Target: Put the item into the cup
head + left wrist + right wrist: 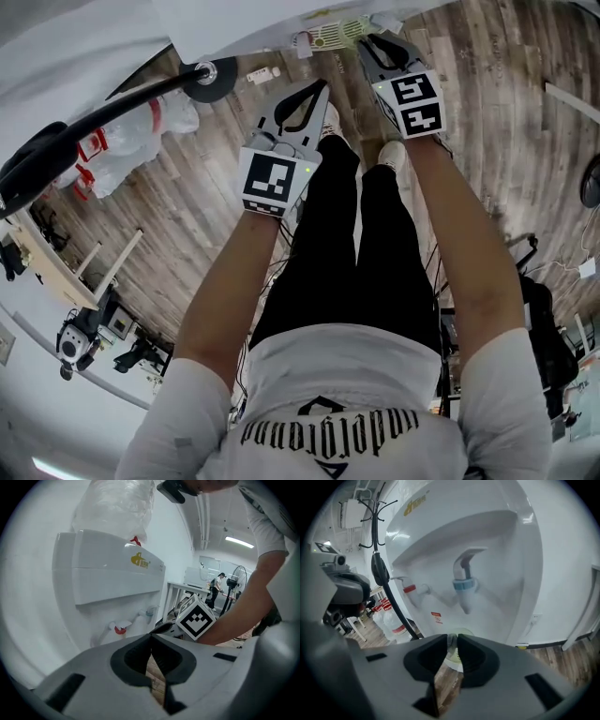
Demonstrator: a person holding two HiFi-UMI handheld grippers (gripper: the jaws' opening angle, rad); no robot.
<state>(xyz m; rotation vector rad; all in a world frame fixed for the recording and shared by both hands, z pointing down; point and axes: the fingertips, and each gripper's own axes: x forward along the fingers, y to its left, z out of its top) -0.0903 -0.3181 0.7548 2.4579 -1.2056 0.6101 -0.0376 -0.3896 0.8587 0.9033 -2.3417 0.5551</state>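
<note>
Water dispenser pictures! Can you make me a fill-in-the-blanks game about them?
The tap in front of the right gripper has a ___ collar.
The right gripper pinches a clear ___.
The left gripper has its jaws ___, with nothing between them.
The floor is laid with ___ planks.
Missing words: blue; cup; shut; wood.
</note>
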